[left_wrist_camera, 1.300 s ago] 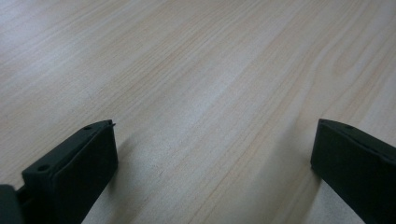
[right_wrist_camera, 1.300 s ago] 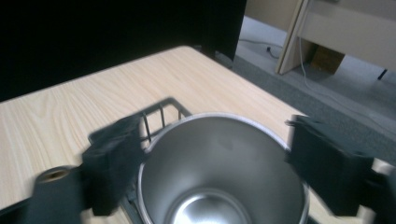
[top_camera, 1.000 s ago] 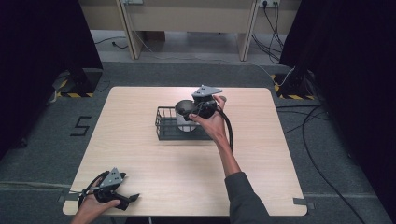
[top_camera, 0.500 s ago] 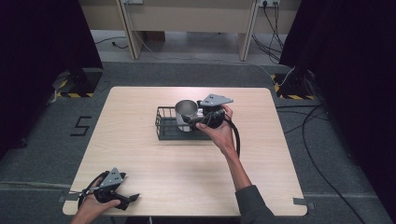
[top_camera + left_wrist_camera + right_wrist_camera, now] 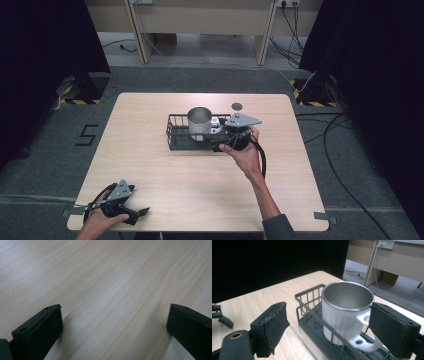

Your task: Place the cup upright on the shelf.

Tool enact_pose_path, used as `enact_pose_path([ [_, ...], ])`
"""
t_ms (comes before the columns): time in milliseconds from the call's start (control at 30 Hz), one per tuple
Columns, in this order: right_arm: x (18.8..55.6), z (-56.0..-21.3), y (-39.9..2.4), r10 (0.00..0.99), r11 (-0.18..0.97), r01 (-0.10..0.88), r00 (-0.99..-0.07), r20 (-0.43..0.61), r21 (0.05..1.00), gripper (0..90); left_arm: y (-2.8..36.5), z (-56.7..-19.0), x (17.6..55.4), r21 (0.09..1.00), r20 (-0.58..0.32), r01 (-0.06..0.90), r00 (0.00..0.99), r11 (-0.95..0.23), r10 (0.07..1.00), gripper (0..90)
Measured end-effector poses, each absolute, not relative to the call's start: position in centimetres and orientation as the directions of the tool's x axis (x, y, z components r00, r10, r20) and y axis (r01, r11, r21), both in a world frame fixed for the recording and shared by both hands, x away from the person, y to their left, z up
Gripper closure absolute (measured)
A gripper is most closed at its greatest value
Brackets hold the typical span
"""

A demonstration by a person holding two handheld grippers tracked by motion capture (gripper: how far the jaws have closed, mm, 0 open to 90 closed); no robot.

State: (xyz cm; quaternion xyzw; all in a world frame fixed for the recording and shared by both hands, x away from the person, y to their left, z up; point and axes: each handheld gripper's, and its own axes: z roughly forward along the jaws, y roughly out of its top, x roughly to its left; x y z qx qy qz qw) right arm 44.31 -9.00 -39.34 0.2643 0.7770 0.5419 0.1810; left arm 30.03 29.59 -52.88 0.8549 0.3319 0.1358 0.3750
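Down at the near left corner of the table [image 5: 150,165], a hand [image 5: 95,226] rests the left claw [image 5: 134,214] on the wood, its jaws spread wide with bare tabletop between them. A little right of the table's centre sits a dark wire basket [image 5: 176,136], and a metal mug [image 5: 200,122] with a white outside and white handle stands upright in its right part. Just right of the basket, the other hand [image 5: 242,152] holds the right claw [image 5: 216,144] level with the mug; its jaws stand wide apart, one beside the mug's handle [image 5: 364,337], gripping nothing. A small dark disc [image 5: 237,105] lies on the table beyond it, toward the far edge.
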Motion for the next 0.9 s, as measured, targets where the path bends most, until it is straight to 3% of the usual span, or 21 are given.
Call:
enact_pose_path([
  [900,39.9,-42.9,-12.3,0.626,0.26,0.264,-0.778,0.046,0.929,15.9,29.6,-52.9,30.0,0.73,-0.017,0.466,0.743,-0.499,0.67,0.0],
])
